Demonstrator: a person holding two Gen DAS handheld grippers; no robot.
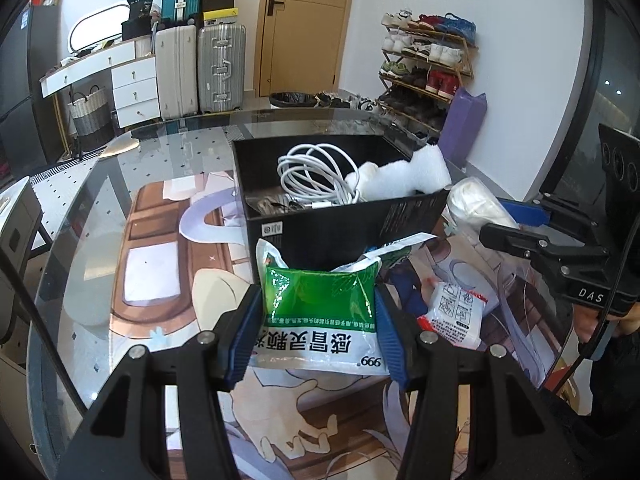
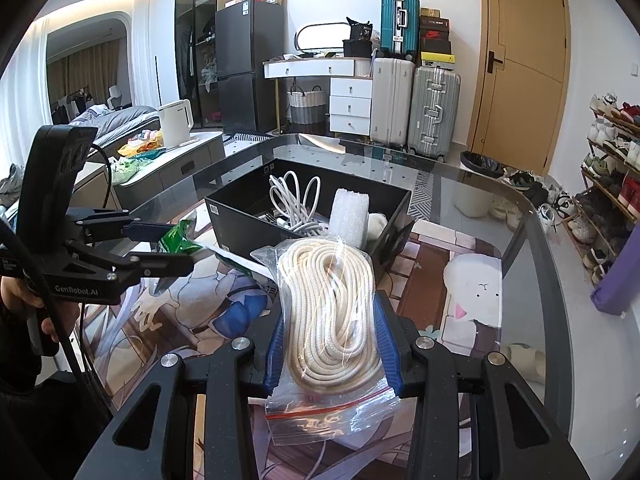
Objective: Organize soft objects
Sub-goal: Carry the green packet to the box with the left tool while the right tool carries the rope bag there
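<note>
Clamping a green and white medicine pouch (image 1: 320,312) between its blue pads, the left gripper (image 1: 318,322) holds it above the table mat (image 1: 160,248), just in front of the black box (image 1: 344,220). The pouch's lower edge runs behind the gripper's frame, and its torn top flap partly covers the box's near wall. In the right wrist view only a green corner of this pouch (image 2: 176,240) shows between the left gripper's fingers (image 2: 160,248).

The right gripper (image 2: 330,344) is closed on a zip bag of coiled cream rope (image 2: 332,312), held near the box's near corner; the bag's red-striped seal hangs toward the camera, and the bag hides part of the box (image 2: 248,220) behind it. In the left wrist view that bag appears only as a pale bundle (image 1: 476,204) past the box's right corner, its contents hard to make out there.

Inside the box lie a coiled white cable (image 1: 316,176) and a white foam roll (image 1: 404,176); something dark on the box floor under the cable cannot be identified. A small white and red packet (image 1: 456,312) lies on the mat to the right of the pouch, its print too small to read. A hand (image 2: 24,300) grips the left gripper's handle, mostly cut off at the frame edge
</note>
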